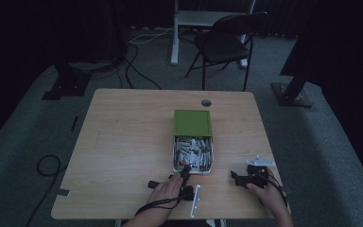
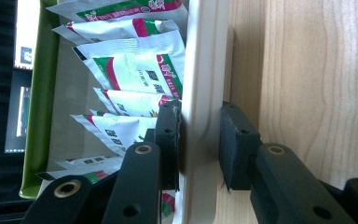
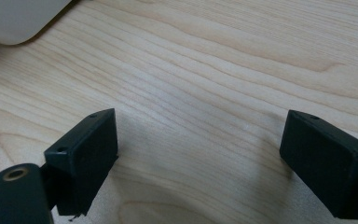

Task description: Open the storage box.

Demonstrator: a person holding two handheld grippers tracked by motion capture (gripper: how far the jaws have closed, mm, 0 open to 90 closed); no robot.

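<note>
A white box (image 1: 176, 158) with several red, green and white sachets (image 1: 194, 151) stands mid-table, and a green lid (image 1: 192, 123) covers its far half. My left gripper (image 1: 185, 171) is at the box's near left corner. In the left gripper view it (image 2: 199, 109) is shut on the white box wall (image 2: 205, 56), with one pad inside against the sachets (image 2: 135, 70) and one outside. My right gripper (image 1: 235, 178) rests right of the box. In the right gripper view it (image 3: 200, 121) is open over bare wood, with a white box corner (image 3: 14, 18) at the upper left.
The wooden table (image 1: 123, 142) has a round cable hole (image 1: 206, 102) behind the box. A dark folding chair (image 1: 227, 42) and a white desk leg (image 1: 175, 38) stand beyond the table. Cables (image 1: 137, 66) lie on the grey carpet.
</note>
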